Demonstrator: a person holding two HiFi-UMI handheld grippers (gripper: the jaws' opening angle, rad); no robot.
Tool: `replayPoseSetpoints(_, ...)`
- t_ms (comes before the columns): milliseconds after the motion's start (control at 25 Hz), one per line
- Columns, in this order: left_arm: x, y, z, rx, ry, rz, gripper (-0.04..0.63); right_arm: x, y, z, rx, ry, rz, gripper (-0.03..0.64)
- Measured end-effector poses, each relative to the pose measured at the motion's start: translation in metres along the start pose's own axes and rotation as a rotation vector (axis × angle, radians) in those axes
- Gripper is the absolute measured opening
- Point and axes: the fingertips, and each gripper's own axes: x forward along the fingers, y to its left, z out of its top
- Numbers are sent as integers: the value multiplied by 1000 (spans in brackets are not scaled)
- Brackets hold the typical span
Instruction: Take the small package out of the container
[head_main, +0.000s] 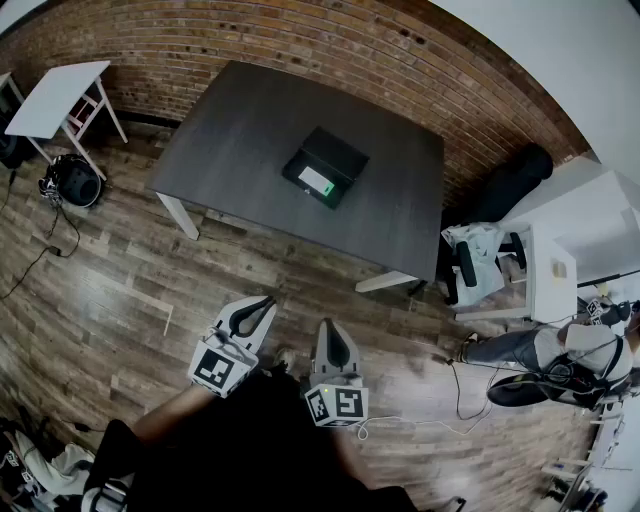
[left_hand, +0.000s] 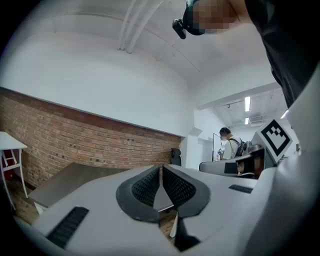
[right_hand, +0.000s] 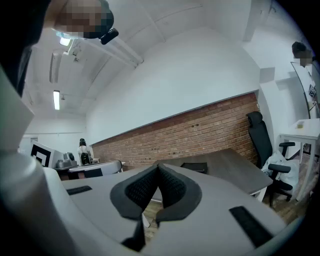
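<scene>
Left gripper and right gripper closed, empty; container seemingly holds small package.

The container is a low, black, rectangular box with its top open. It stands flat on the dark grey table, right of the table's middle and turned at an angle to the table's edges. The small package is a flat white rectangle with a green mark at one end. It lies inside the container, along the side nearest the table's front edge.
</scene>
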Motion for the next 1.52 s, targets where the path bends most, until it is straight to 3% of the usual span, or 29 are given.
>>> replayPoseSetpoints(680, 9, -15, -3, 6, 18, 8, 46, -6, -10, 9, 20, -24, 43, 23)
replayPoseSetpoints(1120, 40, -50, -19, 1, 40, 31, 46, -22, -58, 8, 10, 5, 53, 23)
replayPoseSetpoints(1520, 63, -84, -27, 7, 51, 78, 46, -28, -101, 7, 5, 11, 116, 23)
